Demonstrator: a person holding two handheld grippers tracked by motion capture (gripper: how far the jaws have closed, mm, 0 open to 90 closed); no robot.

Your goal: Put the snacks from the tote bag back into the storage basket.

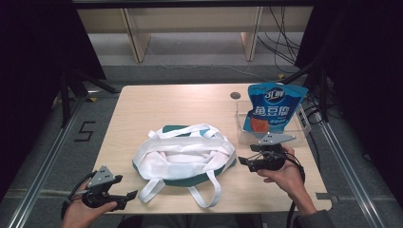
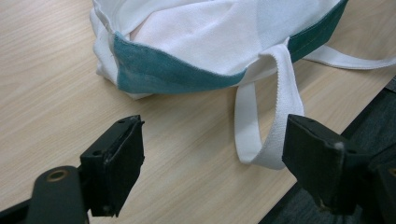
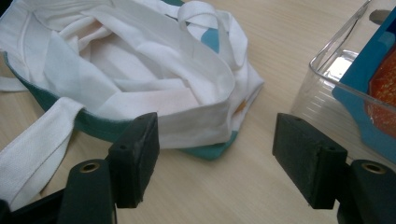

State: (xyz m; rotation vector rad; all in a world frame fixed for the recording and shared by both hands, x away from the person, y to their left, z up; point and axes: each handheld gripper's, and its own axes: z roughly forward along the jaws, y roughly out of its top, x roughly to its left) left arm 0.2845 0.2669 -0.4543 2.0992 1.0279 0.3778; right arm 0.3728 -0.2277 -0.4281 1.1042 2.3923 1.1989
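Lying crumpled on the wooden table (image 1: pixel 142 104), the white-and-teal tote bag (image 1: pixel 184 154) sits between the two grippers, touched by neither. The left gripper (image 1: pixel 127 195) rests low at the table's near edge, held in the person's left hand (image 1: pixel 83 213), with its jaws spread wide apart and nothing between them. In the left gripper view, the bag's teal-trimmed corner (image 2: pixel 159 70) lies ahead of those jaws and apart from them, while a loop of white handle strap (image 2: pixel 273 135) trails across the wood to a spot just ahead of the right-hand jaw; whether strap and jaw touch cannot be told.

The right gripper (image 1: pixel 243 160) is held in the person's right hand (image 1: pixel 285 178), pointing towards the bag's near end. Its jaws also stand wide apart, with only bare wood between them. In the right gripper view, the bag's folded end (image 3: pixel 219 126) lies just beyond the left-hand jaw. Off to that gripper's other side stands a clear plastic bin (image 3: pixel 322 84) holding an upright blue snack pouch (image 1: pixel 273 107), well apart from the bag.
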